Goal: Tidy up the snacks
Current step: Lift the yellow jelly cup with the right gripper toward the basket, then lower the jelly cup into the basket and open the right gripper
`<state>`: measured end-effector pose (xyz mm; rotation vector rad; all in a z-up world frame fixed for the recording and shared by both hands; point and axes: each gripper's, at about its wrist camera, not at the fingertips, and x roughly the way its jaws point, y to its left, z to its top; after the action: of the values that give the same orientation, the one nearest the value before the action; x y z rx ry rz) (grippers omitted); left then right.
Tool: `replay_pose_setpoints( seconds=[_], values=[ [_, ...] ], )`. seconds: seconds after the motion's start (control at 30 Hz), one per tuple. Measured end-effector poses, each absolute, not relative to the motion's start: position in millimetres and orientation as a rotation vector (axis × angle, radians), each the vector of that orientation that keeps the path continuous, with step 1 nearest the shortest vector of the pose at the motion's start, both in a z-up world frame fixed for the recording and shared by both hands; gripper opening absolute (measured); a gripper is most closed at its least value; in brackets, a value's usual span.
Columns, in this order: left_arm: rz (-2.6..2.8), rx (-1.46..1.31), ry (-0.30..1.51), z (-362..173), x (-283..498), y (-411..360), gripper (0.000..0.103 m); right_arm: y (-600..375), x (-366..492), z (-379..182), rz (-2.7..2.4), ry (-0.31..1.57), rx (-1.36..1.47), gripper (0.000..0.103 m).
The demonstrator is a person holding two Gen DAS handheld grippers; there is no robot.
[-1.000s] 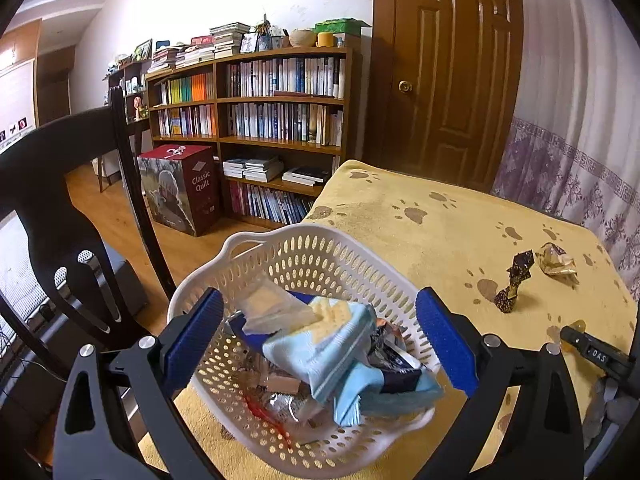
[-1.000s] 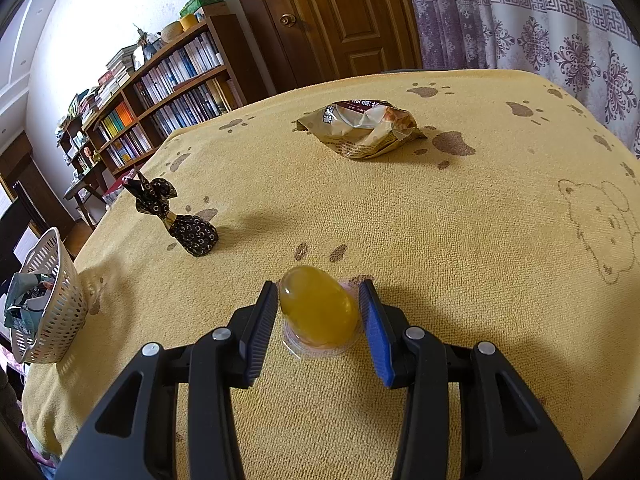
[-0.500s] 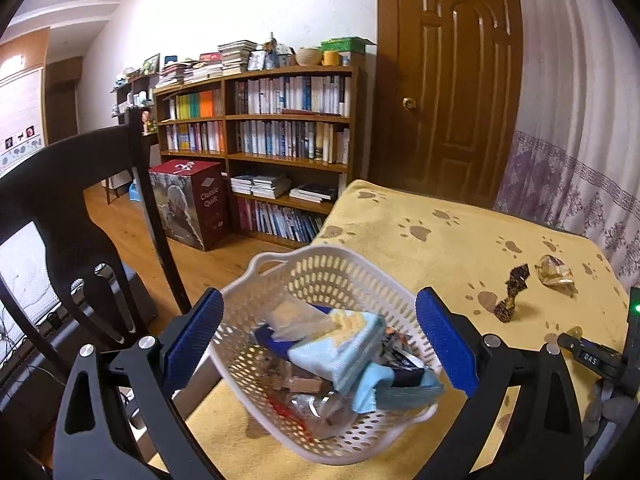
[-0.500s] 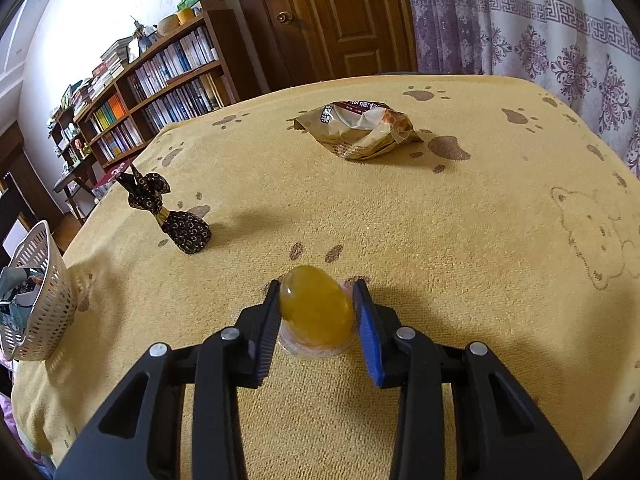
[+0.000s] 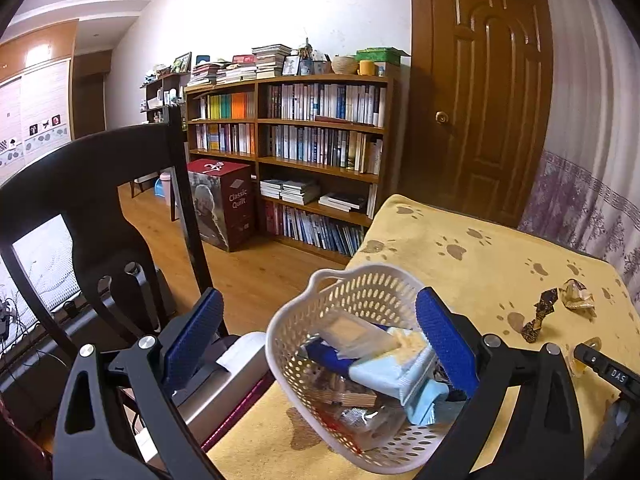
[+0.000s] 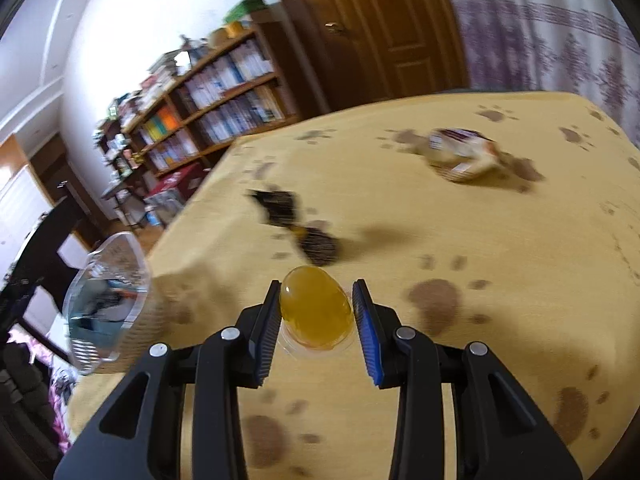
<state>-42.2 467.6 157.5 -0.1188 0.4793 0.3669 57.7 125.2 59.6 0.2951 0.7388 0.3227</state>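
Right gripper (image 6: 316,312) pinching jelly cup (image 6: 314,308), pads narrow. Left gripper (image 5: 316,344) gaping wide over basket (image 5: 360,292). Risk: slick dome squirting out, missing basket overhanging bench (image 5: 480,248) edge.

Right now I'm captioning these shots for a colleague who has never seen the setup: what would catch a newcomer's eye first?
The amber jelly cup sits between the blue pads of the right gripper, which close in on it above the yellow paw-print cloth. Next is the white basket heaped with wrapped snacks at the table's edge, under the open left gripper. Farther out on the cloth lie a dark twisted candy and a crumpled snack bag.
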Motion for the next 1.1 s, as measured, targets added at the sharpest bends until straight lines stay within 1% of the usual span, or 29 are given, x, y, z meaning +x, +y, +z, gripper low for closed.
replay_pose_setpoints(
  seconds=[0.43,0.87,1.1],
  values=[
    [0.402,-0.1,0.452,164.6,-48.9,471.0,0.098,239.0,53.6,106.3,0.534,0.713,0.209,0.036],
    [0.41,-0.119,0.428,173.3,-53.7,476.9,0.098,314.2,55.6,117.3,0.61,0.722,0.125,0.036],
    [0.413,-0.137,0.422,176.3,-55.8,480.5,0.098,313.7,51.8,110.7,0.641,0.747,0.146,0.036]
  ],
)
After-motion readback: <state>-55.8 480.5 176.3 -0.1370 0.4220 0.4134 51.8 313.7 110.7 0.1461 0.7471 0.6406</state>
